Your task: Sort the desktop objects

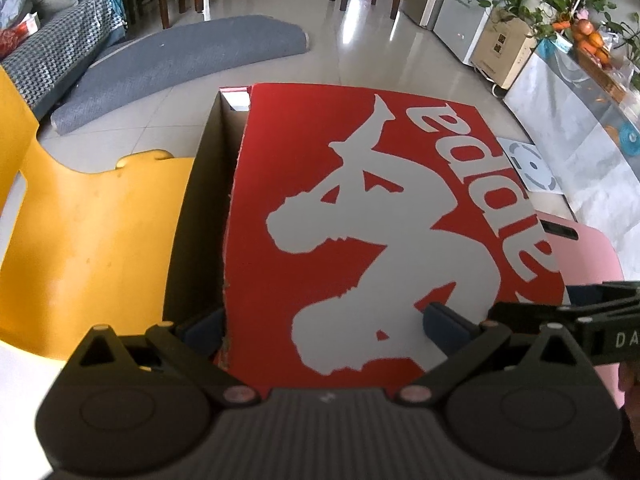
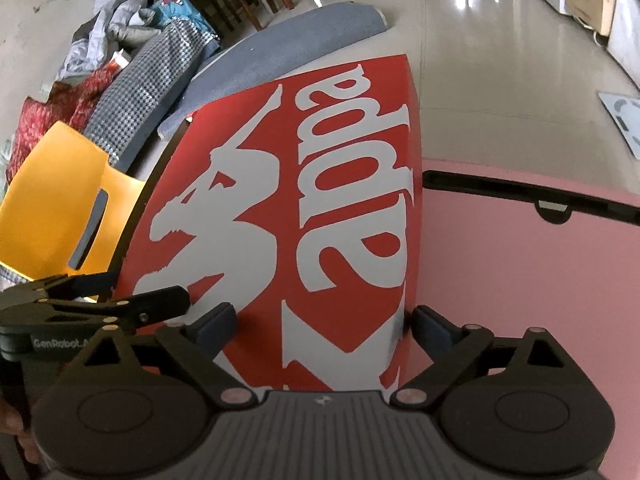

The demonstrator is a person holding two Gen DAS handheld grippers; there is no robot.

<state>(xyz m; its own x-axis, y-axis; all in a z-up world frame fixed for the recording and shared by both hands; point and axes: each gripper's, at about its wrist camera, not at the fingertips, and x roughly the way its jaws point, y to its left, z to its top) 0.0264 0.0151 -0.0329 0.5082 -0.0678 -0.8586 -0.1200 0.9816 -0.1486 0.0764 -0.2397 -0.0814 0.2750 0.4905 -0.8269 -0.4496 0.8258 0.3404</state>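
Tools at the near end of a red shoebox lid, both spread wide.

Left tool has its blue pads open to either side of the red shoebox lid, gripping nothing; the lid fills the middle of the frame and sits askew over the dark open shoebox, whose inside shows along the lid's left edge. Right tool is likewise wide, one pad over the lid and the other just off its right edge above the pink desk. Each tool shows in the other's view at the frame's lower side. Yellow chair stands at left, a grey mat on the tiled floor beyond.
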